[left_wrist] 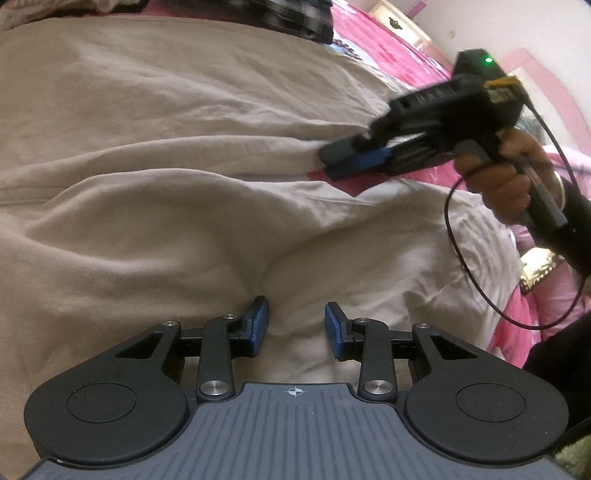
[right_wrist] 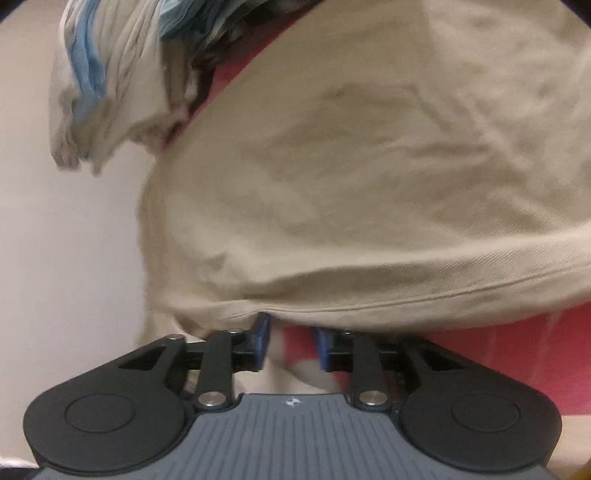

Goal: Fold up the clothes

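Left wrist view: a big tan garment lies spread and wrinkled over a pink bed cover, filling most of the picture. It has long soft folds running from 9 o'clock to 3 o'clock. The left gripper sits at 6 o'clock, its blue pads a little apart with only flat cloth under the gap, so it holds nothing. At 2 o'clock a hand holds the right gripper, whose tips are at the cloth's right edge. It is blurry, so I cannot tell if it pinches the cloth. A checked dark cloth lies at 12 o'clock. Bare pink cover shows at 3 o'clock, past the cloth's edge.

Right wrist view: the same tan garment fills the middle, and its stitched hem crosses from 8 o'clock to 3 o'clock. The right gripper is at 6 o'clock, pads partly apart, tips just under the hem. Pink cover shows in the gap, with no cloth squeezed between. A white and blue bundle hangs at 11 o'clock. A plain pale wall fills 9 o'clock.
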Available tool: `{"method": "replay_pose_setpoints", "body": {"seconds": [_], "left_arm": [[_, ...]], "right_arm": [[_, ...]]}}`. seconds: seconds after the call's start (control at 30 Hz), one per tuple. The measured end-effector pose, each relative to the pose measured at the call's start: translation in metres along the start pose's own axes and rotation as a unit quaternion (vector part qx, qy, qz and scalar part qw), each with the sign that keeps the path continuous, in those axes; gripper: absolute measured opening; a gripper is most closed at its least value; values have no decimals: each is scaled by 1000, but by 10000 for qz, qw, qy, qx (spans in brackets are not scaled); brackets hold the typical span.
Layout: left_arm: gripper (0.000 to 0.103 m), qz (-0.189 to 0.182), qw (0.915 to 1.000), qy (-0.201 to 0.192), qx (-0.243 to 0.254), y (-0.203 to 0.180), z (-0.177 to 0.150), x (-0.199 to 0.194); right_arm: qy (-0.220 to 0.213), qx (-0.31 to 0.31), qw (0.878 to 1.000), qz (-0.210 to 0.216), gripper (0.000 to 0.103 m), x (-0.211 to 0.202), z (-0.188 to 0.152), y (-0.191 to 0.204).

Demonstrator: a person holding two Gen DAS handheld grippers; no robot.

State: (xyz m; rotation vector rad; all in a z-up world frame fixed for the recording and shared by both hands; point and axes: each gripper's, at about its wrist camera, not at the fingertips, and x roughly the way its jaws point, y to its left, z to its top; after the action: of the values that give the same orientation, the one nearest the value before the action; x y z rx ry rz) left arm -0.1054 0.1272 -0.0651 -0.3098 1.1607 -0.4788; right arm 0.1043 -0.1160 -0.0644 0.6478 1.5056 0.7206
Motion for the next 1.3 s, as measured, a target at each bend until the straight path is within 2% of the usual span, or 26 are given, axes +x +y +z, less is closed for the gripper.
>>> {"method": "replay_pose_setpoints", "body": {"seconds": [0.07, 0.13, 0.23, 0.33, 0.37, 0.43, 0.47, 0.5, 0.6, 0.67, 0.77, 0.93, 1.03, 1.13, 1.2, 1.3], "left_arm": [[33, -2, 10000, -13, 48, -1, -1, -1], [33, -8, 10000, -30, 80, -2, -3, -1], [33, -29, 9999, -37, 103, -1, -4, -2], [33, -38, 9999, -46, 131, -1, -5, -2], [33, -31, 9999, -54, 156, -1, -5, -2], [33, -1, 9998, -74, 210, -4, -6, -1], [33, 15, 9997, -87, 241, -5, -7, -2], [33, 24, 9996, -101, 270, -5, -8, -2], [33, 25, 9994, -138, 302, -5, -10, -3], [33, -8, 9996, -145, 259, -2, -10, -3], [33, -46, 9997, -140, 215, 0, -10, -3], [33, -40, 9996, -142, 239, 1, -10, -3], [33, -19, 9996, -151, 252, 0, -9, -4], [33, -45, 9997, -161, 189, 1, -9, -9], [33, -84, 9997, -163, 132, 2, -7, -12], [33, -124, 9995, -250, 132, 2, -4, -19]], "right_arm": [[33, -112, 9998, 158, 39, 9, -1, 5], [182, -511, 9985, 56, 40, 20, -1, 17], [681, -1008, 9926, 22, 40, 35, 2, 34], [960, -1323, 9865, -98, 39, 45, 1, 46], [1037, -1445, 9839, -148, 36, 47, 0, 51], [1189, -1689, 9781, -248, 22, 53, -2, 60], [1203, -1881, 9742, -330, 11, 55, -5, 65], [1167, -2104, 9698, -398, 5, 55, -9, 71], [727, -2799, 9548, -687, 2, 49, -24, 92], [266, -3319, 9378, -980, 2, 44, -36, 107], [-290, -4058, 9028, -1394, 2, 44, -56, 123], [-687, -5241, 8239, -2044, 1, 76, -88, 114], [-940, -5386, 8099, -2124, 0, 72, -97, 110], [-1364, -4954, 8231, -2418, 2, 45, -91, 100], [-1749, -4481, 8380, -2575, 3, 13, -87, 87], [-2236, -3427, 8824, -2320, 9, -42, -81, 63]]}}
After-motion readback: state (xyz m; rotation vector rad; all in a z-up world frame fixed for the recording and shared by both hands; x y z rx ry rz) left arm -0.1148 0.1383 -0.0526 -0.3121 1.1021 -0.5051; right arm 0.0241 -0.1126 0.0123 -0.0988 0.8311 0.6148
